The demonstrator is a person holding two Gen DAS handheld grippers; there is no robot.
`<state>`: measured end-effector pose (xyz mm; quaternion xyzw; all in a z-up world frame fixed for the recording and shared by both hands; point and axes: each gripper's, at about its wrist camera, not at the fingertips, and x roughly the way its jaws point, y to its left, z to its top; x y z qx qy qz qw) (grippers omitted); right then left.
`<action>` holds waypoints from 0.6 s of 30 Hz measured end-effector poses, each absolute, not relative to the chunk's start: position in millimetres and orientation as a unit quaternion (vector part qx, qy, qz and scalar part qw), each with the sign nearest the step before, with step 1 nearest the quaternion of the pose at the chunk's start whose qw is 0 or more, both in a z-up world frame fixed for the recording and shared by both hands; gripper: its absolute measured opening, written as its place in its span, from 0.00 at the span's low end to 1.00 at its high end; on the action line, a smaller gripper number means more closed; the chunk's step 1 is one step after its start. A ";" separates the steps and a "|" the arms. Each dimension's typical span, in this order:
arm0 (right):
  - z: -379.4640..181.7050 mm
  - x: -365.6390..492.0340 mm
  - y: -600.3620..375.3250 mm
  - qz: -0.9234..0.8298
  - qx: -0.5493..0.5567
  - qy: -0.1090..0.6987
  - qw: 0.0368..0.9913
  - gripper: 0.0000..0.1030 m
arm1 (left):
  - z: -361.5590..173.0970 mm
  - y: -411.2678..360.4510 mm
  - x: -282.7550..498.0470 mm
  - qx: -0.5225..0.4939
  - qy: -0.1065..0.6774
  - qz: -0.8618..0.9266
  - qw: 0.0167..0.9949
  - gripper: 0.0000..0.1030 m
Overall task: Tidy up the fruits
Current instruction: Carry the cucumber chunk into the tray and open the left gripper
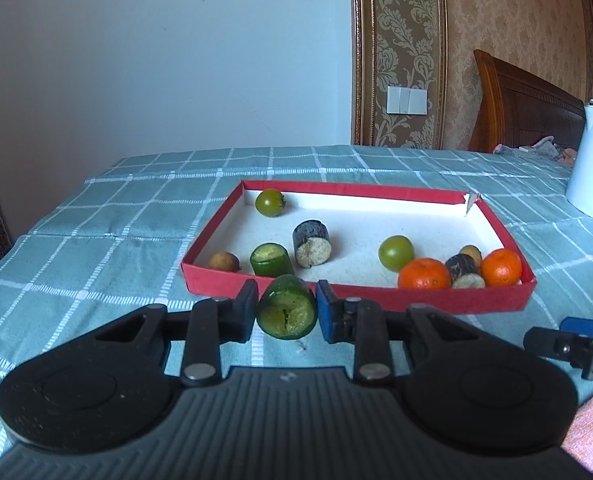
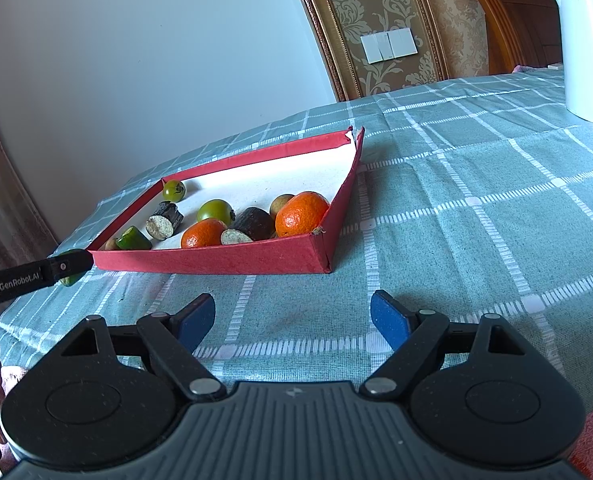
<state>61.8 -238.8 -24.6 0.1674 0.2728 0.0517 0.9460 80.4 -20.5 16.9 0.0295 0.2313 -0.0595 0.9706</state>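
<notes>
— Nearest the left wrist lens, what sits between the fingers?

— Clamped in the left gripper is a green cucumber chunk, cut end facing the camera, both pads pressed against its sides. It hangs just in front of the near wall of the red tray, above the checked cloth.

— And in the tray?

— Another cucumber piece near the front left with a small brown fruit beside it, a dark cut cylinder in the middle, and a green tomato at the far left corner. A second green tomato sits toward the right, next to two oranges with another dark chunk between them.

— Now the right wrist view?

— The right gripper stands wide apart with nothing between its blue pads, over bare cloth short of the tray. At far left the other gripper's finger shows, the green chunk peeking from behind it, just outside the tray's near left corner. A white kettle stands at far right.
</notes>
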 end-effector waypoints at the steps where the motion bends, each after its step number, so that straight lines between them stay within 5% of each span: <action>1: -24.6 61.8 -238.8 0.052 0.167 0.273 0.946 0.82 | 17.7 -19.1 83.6 0.028 0.231 -0.057 0.971 0.27; 18: -24.9 61.7 -239.0 0.053 0.169 0.272 0.946 0.83 | 20.8 -4.1 123.7 0.006 0.225 -0.028 0.974 0.27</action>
